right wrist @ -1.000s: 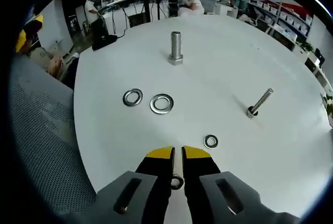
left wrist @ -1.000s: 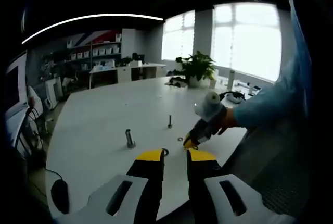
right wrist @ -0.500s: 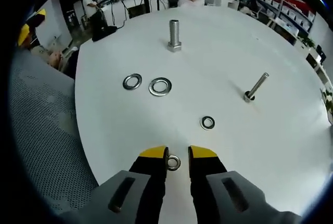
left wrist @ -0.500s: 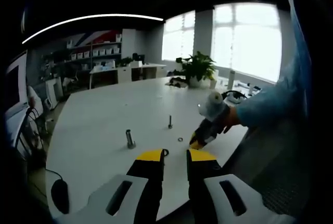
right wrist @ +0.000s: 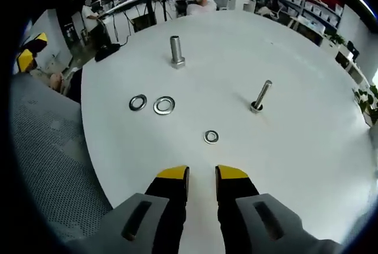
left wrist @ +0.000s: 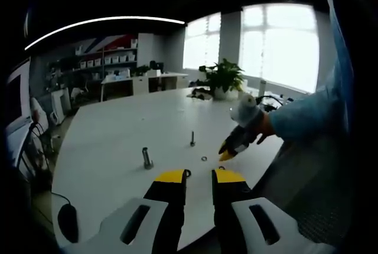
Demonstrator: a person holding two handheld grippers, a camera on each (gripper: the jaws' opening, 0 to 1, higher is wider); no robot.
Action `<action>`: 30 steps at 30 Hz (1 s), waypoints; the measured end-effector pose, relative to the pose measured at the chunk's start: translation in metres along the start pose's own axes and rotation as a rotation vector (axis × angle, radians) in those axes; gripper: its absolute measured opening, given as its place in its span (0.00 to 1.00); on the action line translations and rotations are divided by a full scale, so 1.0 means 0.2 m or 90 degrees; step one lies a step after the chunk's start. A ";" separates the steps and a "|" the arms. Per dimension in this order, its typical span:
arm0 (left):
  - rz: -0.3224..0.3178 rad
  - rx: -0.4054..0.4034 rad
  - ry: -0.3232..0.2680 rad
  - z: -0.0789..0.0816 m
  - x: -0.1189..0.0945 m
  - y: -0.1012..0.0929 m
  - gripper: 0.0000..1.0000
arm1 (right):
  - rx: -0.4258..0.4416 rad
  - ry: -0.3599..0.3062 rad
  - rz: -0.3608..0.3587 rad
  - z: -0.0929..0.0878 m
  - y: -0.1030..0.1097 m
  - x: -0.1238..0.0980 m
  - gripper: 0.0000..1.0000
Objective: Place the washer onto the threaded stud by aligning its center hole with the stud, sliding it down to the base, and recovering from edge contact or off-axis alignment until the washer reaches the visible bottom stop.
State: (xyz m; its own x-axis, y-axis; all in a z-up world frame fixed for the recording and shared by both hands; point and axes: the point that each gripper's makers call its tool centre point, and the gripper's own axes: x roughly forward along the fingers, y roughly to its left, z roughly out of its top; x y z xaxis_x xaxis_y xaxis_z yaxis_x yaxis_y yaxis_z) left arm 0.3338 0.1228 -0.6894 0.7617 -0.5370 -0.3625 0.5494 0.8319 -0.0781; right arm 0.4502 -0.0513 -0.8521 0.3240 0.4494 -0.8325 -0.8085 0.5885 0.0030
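Above the white table (right wrist: pixel 307 147), right gripper (right wrist: pixel 202 175) hung with jaws apart, empty.
Small washer (right wrist: pixel 211 136) could snag the thin stud (right wrist: pixel 260 96) (tilted); left gripper (left wrist: pixel 199 176) also stood apart.

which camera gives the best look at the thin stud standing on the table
The right gripper view: the thin stud stands near and large, its shaft and base clear against the white table. In the left gripper view the same stud is small and far off.

Two handheld grippers, left gripper (left wrist: pixel 199 177) and right gripper (right wrist: pixel 202 174), each with grey bodies, slotted black jaws and yellow tips. A light blue sleeve (left wrist: pixel 307 115) covers the person's arm.
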 end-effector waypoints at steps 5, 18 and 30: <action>-0.001 0.000 0.001 0.00 0.00 0.00 0.15 | -0.016 0.012 0.019 -0.01 0.05 0.01 0.20; -0.002 0.000 0.003 0.00 0.00 0.00 0.15 | -0.061 0.065 0.044 -0.10 0.12 0.07 0.20; -0.001 0.000 0.004 0.00 0.00 0.00 0.15 | -0.065 0.064 0.032 -0.09 0.09 0.07 0.15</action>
State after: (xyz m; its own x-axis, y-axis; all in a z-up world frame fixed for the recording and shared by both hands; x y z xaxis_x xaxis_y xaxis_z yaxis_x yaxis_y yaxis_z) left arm 0.3335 0.1224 -0.6903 0.7589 -0.5374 -0.3677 0.5507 0.8311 -0.0780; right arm 0.4312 -0.0452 -0.8740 0.2358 0.4038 -0.8840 -0.8699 0.4933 -0.0067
